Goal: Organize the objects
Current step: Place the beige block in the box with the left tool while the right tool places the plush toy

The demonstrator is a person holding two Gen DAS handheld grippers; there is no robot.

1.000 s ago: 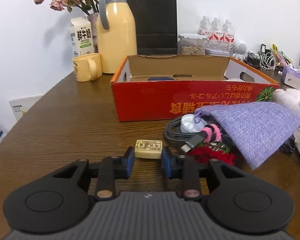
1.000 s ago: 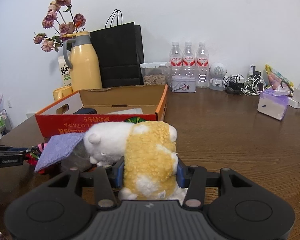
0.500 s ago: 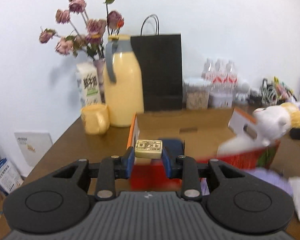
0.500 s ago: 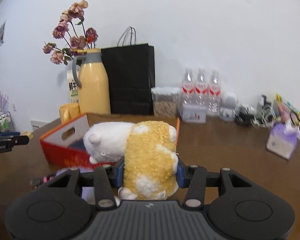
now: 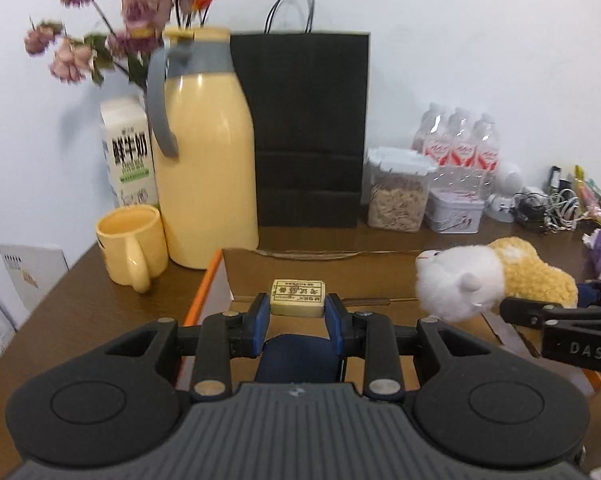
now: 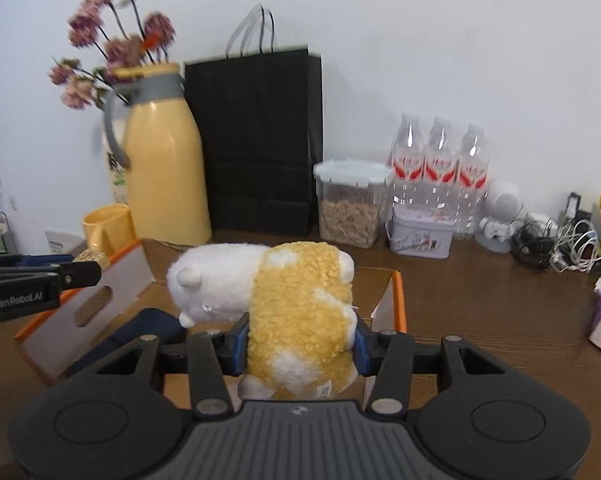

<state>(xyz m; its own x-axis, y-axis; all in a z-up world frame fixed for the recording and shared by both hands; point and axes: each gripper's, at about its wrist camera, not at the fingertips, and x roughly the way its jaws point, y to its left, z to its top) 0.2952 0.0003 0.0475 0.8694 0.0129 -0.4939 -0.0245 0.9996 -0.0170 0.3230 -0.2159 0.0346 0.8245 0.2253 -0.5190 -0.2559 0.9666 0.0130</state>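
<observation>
A small tan rectangular eraser block (image 5: 298, 297) is pinched in the left gripper (image 5: 298, 316), while a fluffy white-and-yellow plush toy (image 6: 296, 320) is squeezed by the right gripper (image 6: 298, 346), both held above the open orange-edged cardboard box (image 5: 380, 276).

Below the left fingers (image 5: 262, 312) the open box (image 5: 212, 280) is partly taken up by a dark blue item (image 5: 296, 354). Cardboard floor is left bare to its right. That side is crossed by the plush (image 5: 456, 288). Ahead, passage is blocked by jug (image 5: 204, 176) and black bag (image 5: 308, 128); mug (image 5: 130, 246) stands ahead-left.
</observation>
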